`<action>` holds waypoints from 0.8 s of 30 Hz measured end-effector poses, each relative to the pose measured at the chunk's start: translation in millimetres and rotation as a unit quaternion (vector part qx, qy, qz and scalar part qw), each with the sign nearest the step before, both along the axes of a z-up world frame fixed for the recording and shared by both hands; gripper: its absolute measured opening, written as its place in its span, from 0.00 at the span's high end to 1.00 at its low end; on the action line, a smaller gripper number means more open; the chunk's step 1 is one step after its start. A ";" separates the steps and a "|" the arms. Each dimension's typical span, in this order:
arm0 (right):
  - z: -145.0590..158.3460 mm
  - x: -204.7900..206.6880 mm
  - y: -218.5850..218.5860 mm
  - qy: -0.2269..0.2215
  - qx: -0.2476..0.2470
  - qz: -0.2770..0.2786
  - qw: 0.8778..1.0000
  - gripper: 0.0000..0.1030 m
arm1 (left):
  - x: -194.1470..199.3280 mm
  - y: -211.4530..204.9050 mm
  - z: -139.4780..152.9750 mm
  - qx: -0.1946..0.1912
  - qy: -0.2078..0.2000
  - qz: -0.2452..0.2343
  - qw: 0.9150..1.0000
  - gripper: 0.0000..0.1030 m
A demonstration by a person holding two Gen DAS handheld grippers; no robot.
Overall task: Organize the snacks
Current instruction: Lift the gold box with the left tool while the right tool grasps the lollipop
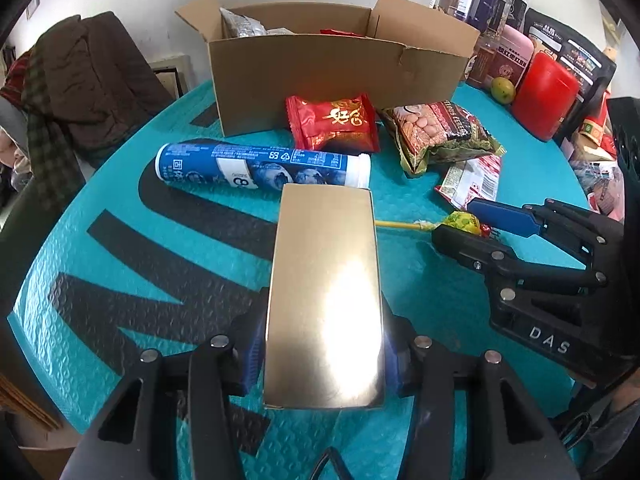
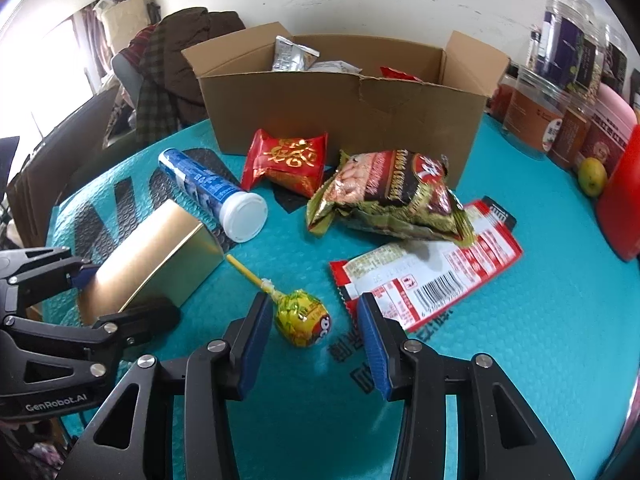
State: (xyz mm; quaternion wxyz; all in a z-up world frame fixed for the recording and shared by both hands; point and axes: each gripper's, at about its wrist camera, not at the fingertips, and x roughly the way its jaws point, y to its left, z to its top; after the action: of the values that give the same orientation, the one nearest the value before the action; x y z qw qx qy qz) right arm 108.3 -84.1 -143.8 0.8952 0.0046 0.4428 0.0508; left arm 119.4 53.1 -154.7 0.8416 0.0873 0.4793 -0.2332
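Observation:
My left gripper (image 1: 324, 360) is shut on a gold box (image 1: 326, 296), gripping its two long sides; the box also shows in the right wrist view (image 2: 160, 256), low over the mat. My right gripper (image 2: 314, 320) is open, its fingers on either side of a yellow lollipop (image 2: 302, 318) lying on the teal mat (image 2: 520, 340). In the left wrist view the right gripper (image 1: 464, 220) straddles the lollipop (image 1: 464, 222). An open cardboard box (image 1: 336, 76) with several snacks inside stands at the back.
On the mat lie a blue tube (image 2: 212, 196), a red packet (image 2: 288, 160), a peanut bag (image 2: 396, 196) and a flat red-white packet (image 2: 432, 276). Jars (image 2: 560, 92), a lime (image 2: 592, 178) and a red container (image 1: 546, 94) stand right. Clothes (image 1: 80, 80) hang left.

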 end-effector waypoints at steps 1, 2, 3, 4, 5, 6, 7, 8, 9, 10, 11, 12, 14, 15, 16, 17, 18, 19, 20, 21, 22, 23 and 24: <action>-0.5 -0.4 1.7 -0.001 -0.005 0.003 1.000 0.68 | 0.8 -0.2 -0.2 -0.002 -0.002 0.000 1.000 0.55; -1.7 -0.8 3.6 -0.003 -0.008 0.011 1.000 0.72 | 1.1 2.4 -0.5 -0.005 -0.004 0.001 1.000 0.55; -2.7 -1.2 4.9 -0.004 -0.008 0.016 1.000 0.74 | 2.0 3.1 -0.7 -0.009 -0.004 0.002 1.000 0.55; -3.0 -2.5 5.8 -0.007 -0.009 0.016 1.000 0.74 | 2.4 3.3 -0.9 -0.009 -0.005 0.004 1.000 0.55; -2.9 -2.9 6.2 -0.006 -0.009 0.015 1.000 0.74 | 2.9 2.6 -1.1 -0.006 -0.007 0.004 1.000 0.55; -2.9 -3.4 5.9 -0.005 -0.007 0.015 1.000 0.74 | 3.6 1.0 -1.3 -0.004 -0.009 0.005 1.000 0.55; -2.9 -4.6 5.3 -0.003 -0.004 0.013 1.000 0.74 | 4.1 0.6 -1.5 -0.004 -0.010 0.006 1.000 0.55; -2.7 -4.4 4.7 -0.002 -0.003 0.010 1.000 0.74 | 4.5 0.5 -1.5 -0.003 -0.007 0.008 1.000 0.55; -2.6 -5.7 4.2 0.000 -0.001 0.008 1.000 0.74 | 5.2 0.5 -1.4 -0.004 -0.005 0.008 1.000 0.55; -2.1 -7.2 3.0 0.001 0.000 0.006 1.000 0.75 | 5.6 0.6 -1.1 -0.005 -0.004 0.008 1.000 0.55; -2.0 -9.5 2.3 0.003 0.002 0.004 1.000 0.75 | 6.2 0.9 -0.9 -0.007 -0.002 0.008 1.000 0.55; -1.9 -12.3 1.0 0.005 0.007 0.000 1.000 0.75 | 6.3 1.1 -0.8 -0.007 -0.001 0.007 1.000 0.55; -1.5 -18.7 -2.0 0.008 0.015 -0.006 1.000 0.75 | 5.8 0.9 -0.4 -0.005 0.000 0.005 1.000 0.56; -1.7 -22.2 -3.9 0.010 0.019 -0.012 1.000 0.75 | 5.5 1.4 -0.2 -0.007 0.001 0.004 1.000 0.56; -1.9 -25.2 -5.4 0.011 0.022 -0.017 1.000 0.75 | 5.1 0.3 0.1 -0.009 0.003 0.003 1.000 0.57; -1.7 -29.5 -7.9 0.012 0.025 -0.025 0.999 0.75 | 4.7 -0.5 0.4 -0.011 0.005 0.002 1.000 0.57; -1.7 -32.4 -9.7 0.013 0.028 -0.030 0.999 0.75 | 4.2 0.5 0.8 -0.014 0.008 0.000 1.000 0.57; -1.7 -35.4 -11.8 0.015 0.030 -0.036 0.999 0.75 | 3.3 0.2 1.1 -0.017 0.010 -0.001 1.000 0.57; -1.7 -40.1 -14.7 0.017 0.035 -0.044 0.998 0.75 | 1.8 -0.9 1.5 -0.017 0.011 -0.002 1.000 0.57; -1.3 -42.8 -15.7 0.019 0.037 -0.048 0.998 0.75 | 0.2 -2.3 2.0 -0.017 0.011 -0.004 1.000 0.57; -1.1 -46.0 -17.7 0.021 0.040 -0.051 0.998 0.75 | -1.8 -3.3 2.4 -0.018 0.012 -0.007 1.000 0.57; -0.6 -49.7 -19.6 0.023 0.042 -0.054 0.997 0.75 | -4.1 -4.7 2.7 -0.019 0.013 -0.010 1.000 0.57; -0.3 -53.6 -20.9 0.027 0.042 -0.056 0.997 0.75 | -5.9 -5.8 2.6 -0.020 0.015 -0.013 1.000 0.57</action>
State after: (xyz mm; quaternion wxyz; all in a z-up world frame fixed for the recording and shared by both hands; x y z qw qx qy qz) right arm 54.7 -105.0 -144.1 0.8834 0.0684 0.4632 0.0193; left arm 113.5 47.3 -152.0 0.8329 0.0728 0.4860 -0.2546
